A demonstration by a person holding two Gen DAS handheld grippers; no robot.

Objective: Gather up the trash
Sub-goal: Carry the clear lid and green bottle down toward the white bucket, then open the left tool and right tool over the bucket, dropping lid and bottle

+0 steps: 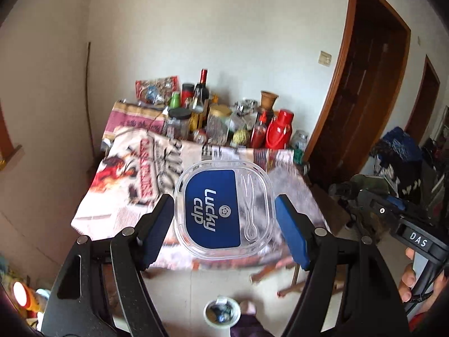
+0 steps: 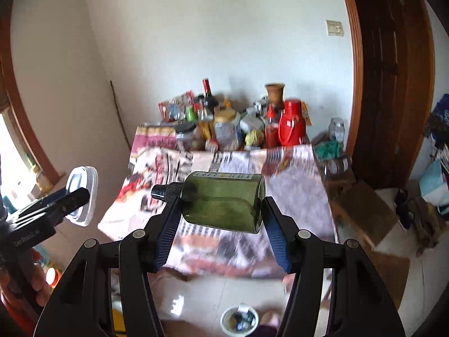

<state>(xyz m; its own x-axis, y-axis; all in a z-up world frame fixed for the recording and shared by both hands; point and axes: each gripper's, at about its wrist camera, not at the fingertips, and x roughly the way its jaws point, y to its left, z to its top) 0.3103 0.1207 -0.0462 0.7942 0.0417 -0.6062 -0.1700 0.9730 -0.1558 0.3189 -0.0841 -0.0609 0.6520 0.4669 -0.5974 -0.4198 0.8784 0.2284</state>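
My left gripper (image 1: 224, 216) is shut on a clear plastic container (image 1: 224, 210) with a blue "Lucky cup" label and a plastic fork in its lid, held in the air in front of the table. It also shows edge-on in the right wrist view (image 2: 84, 196). My right gripper (image 2: 220, 202) is shut on a dark green bottle (image 2: 221, 199) with a black cap, held sideways above the table's near edge. The right gripper shows at the right in the left wrist view (image 1: 373, 196). A small white bin (image 1: 221, 314) with trash inside stands on the floor below.
A newspaper-covered table (image 1: 134, 185) stands ahead, with several jars, bottles and a red thermos (image 1: 280, 132) crowded along its far side by the wall. A brown door (image 1: 364, 98) is at the right. A cardboard box (image 2: 362, 216) sits beside the table.
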